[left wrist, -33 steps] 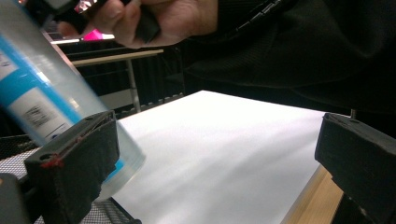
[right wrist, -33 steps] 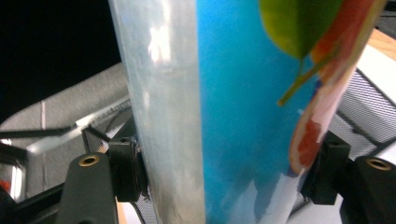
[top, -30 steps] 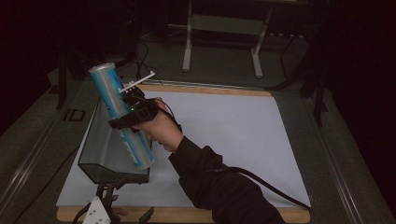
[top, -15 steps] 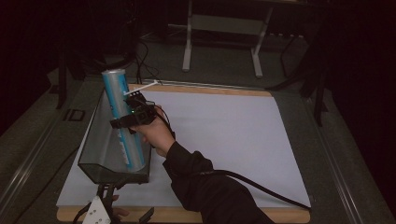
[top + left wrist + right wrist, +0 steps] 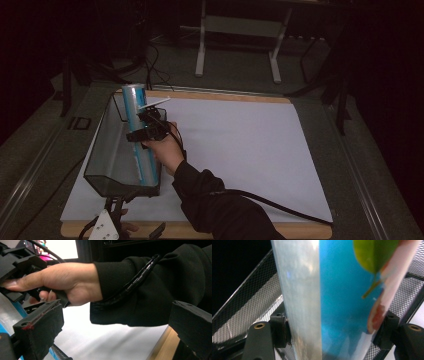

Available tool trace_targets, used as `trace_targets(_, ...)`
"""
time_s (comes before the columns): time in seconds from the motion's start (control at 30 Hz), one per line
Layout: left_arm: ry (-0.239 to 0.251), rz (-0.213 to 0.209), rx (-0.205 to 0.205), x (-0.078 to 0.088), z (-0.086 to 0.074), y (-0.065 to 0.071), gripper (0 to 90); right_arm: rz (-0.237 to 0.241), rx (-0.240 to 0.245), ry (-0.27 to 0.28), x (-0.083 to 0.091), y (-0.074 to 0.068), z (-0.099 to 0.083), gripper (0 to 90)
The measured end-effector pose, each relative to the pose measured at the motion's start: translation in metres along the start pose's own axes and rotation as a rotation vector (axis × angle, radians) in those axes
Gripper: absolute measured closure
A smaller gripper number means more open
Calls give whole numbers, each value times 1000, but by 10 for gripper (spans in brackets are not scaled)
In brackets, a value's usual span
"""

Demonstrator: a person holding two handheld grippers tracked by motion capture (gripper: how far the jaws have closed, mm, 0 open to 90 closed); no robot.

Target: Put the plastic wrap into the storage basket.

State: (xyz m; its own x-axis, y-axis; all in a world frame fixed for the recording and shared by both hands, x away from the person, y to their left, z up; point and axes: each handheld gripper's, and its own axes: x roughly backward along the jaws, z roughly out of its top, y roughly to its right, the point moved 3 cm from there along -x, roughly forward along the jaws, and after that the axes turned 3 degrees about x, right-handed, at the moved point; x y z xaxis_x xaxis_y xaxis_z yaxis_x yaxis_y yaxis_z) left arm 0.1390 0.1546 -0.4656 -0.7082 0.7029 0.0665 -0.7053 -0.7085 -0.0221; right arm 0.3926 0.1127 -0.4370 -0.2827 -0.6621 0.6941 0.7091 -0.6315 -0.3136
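Can (image 5: 138,135) in basket (image 5: 102,150), sheet's (image 5: 240,145) left.

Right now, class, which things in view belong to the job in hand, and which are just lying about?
In the job: tall blue and silver can; black wire-mesh basket; right gripper, shut on the can.

Lying about: white paper sheet; wooden board; grey metal stand.

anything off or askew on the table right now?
Nothing spilled or damaged. The blue can stands on end, leaning, in the mesh basket, clamped in the right gripper. The left gripper sits at the near table edge, jaws apart.
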Motion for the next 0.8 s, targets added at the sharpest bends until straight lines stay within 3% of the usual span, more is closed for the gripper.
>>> trace_targets(0.1, -1, -4, -2, 0, 0, 0, 7, -32, -38, 32, -6, 7, 0, 305)
trace_targets(0.27, -2, -17, -4, -2, 0, 1, 7, -165, -34, 63, -17, 16, 2, 276)
trace_targets(0.4, 0, -26, 5, -2, 0, 1, 7, -160, -36, 28, -27, 18, 2, 278)
trace_targets(0.5, 1, -29, 8, -2, 0, 0, 7, -139, -80, 9, -40, 23, -1, 280)
trace_targets(0.8, 6, -41, 16, 0, 0, -1, 7, -177, -138, -23, -57, 31, -6, 275)
